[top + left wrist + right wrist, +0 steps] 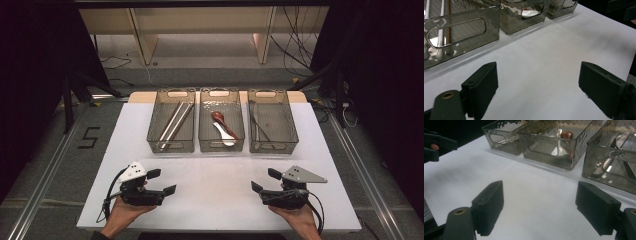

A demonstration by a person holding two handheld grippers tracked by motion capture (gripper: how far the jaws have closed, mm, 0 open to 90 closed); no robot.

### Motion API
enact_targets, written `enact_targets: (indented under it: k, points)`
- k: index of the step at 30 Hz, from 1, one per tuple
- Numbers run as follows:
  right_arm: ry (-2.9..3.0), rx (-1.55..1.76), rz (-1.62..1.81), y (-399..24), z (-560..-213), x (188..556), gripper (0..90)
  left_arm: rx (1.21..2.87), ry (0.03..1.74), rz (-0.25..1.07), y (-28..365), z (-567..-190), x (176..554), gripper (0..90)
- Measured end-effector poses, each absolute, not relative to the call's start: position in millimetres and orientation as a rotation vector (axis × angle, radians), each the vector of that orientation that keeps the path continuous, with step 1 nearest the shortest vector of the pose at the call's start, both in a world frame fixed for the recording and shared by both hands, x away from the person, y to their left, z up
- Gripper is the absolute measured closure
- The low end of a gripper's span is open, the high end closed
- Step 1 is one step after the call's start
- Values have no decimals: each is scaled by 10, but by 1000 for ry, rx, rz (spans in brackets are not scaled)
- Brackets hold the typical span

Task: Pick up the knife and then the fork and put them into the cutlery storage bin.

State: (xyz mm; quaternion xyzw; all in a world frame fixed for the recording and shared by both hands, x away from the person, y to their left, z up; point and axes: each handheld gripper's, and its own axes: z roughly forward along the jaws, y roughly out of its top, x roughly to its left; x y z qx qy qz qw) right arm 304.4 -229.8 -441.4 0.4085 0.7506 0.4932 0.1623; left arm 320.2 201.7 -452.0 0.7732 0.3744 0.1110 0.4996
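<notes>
left gripper: jaws spread, empty, over bare tabletop.
right gripper: same.
spoons: in middle bin, well apart from me.
risk: jaw could've clipped the bin wall reaching in.

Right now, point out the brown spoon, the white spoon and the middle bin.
brown spoon (218, 117), high view, on its bowl
white spoon (226, 138), high view, on its bowl
middle bin (220, 92), high view, on its far rim
</notes>
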Motion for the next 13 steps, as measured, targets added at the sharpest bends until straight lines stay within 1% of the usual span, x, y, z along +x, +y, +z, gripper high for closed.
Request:
enact_targets:
  k: [13]
  points:
    - [2140, 1159, 1401, -2289, -4428, 3053, 236, 1864, 908, 276, 2031, -4524, 3214, 154]
